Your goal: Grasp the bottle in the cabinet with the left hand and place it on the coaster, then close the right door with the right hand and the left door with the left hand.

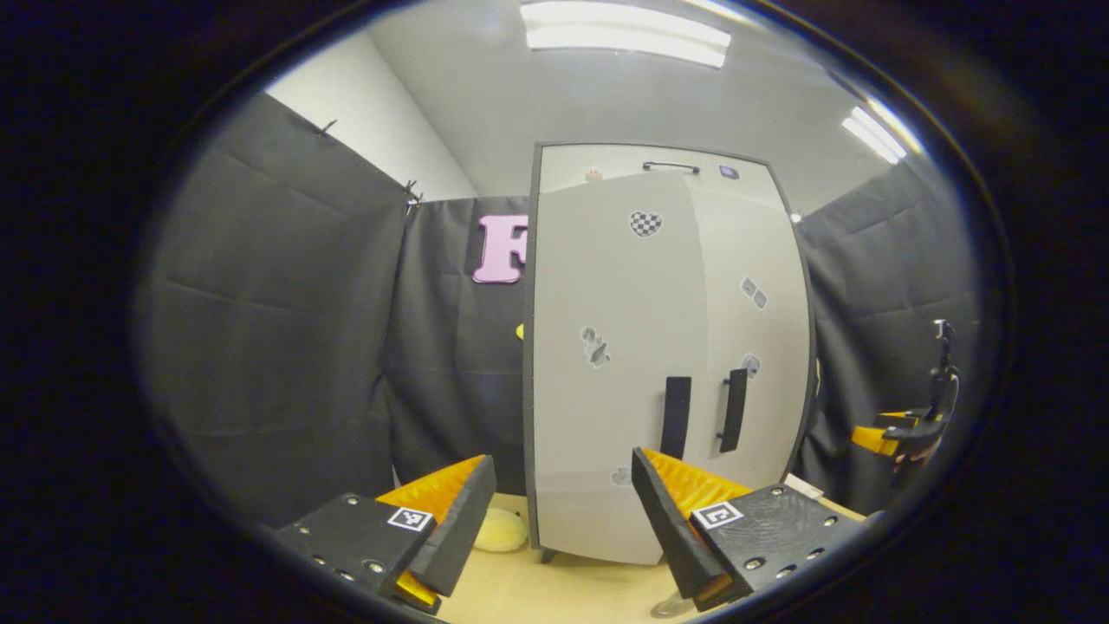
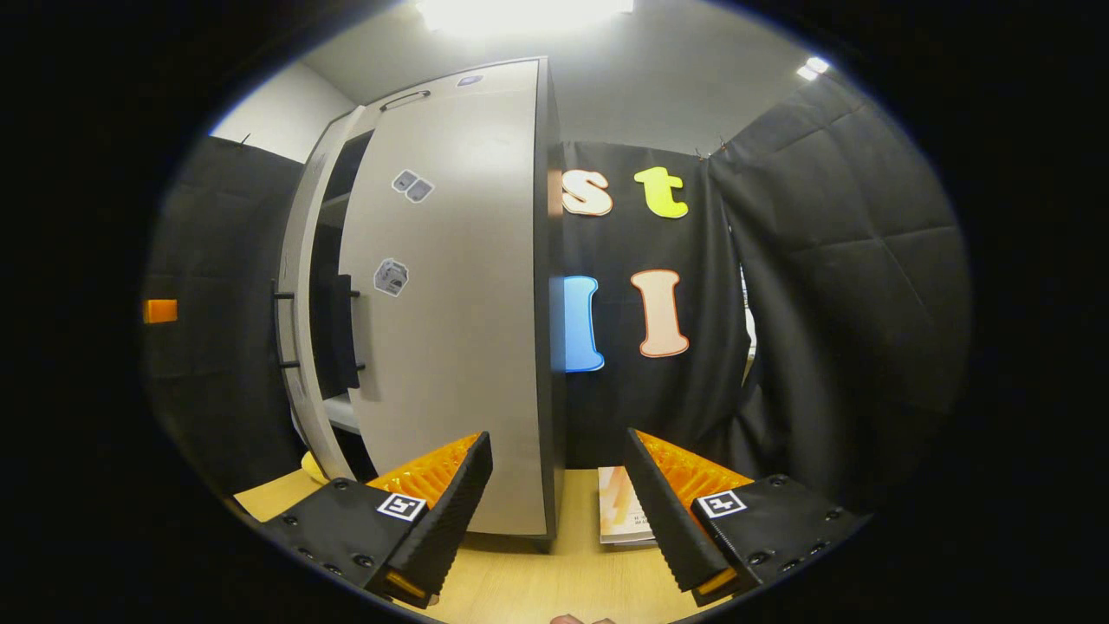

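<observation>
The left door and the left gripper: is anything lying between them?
Just bare tabletop lies between the open gripper and the left door, in the left gripper view.

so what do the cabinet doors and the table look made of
Cabinet doors: probably painted or laminated board, smooth matt light grey with dark edging; could be metal. Their handles look like black plastic or metal. Table: pale wood or wood-look laminate, with faint grain visible.

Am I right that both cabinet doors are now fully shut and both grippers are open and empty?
Not quite: the left door is ajar, with a dark gap beside the right door in the right gripper view. Both the left gripper and right gripper are open and empty.
</observation>
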`<control>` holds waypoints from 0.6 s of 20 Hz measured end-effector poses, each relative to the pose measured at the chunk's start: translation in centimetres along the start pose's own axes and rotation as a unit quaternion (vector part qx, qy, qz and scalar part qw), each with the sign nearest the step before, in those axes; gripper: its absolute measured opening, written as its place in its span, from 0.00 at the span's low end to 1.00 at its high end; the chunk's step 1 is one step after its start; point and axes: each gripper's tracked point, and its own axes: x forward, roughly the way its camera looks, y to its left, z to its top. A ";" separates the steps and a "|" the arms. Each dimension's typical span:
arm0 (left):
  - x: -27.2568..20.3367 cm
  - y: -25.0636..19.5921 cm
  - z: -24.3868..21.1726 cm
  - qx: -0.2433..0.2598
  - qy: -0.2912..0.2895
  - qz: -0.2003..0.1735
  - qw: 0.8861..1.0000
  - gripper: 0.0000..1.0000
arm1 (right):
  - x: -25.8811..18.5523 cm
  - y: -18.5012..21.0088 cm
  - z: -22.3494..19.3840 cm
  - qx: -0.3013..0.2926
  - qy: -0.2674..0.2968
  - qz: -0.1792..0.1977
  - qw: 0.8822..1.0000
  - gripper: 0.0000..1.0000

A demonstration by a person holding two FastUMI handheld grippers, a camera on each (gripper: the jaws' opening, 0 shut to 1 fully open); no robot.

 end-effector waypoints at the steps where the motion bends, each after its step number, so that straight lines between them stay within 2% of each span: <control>1: 0.4 0.5 0.1 -0.002 -0.003 -0.001 1.000 0.92 | -0.1 0.4 0.2 0.003 -0.001 -0.009 1.000 0.98; 2: 0.7 0.9 0.0 -0.004 -0.005 -0.002 1.000 0.87 | -0.3 0.7 0.6 0.006 -0.005 -0.018 1.000 0.98; 6: 2.0 1.6 -0.2 0.000 -0.021 -0.038 0.999 0.93 | -1.2 1.9 1.0 0.024 -0.012 -0.050 0.998 0.97; 12: 2.5 4.2 -0.7 0.005 -0.033 -0.044 0.998 0.92 | -2.4 2.3 0.8 0.030 -0.017 -0.093 0.995 0.98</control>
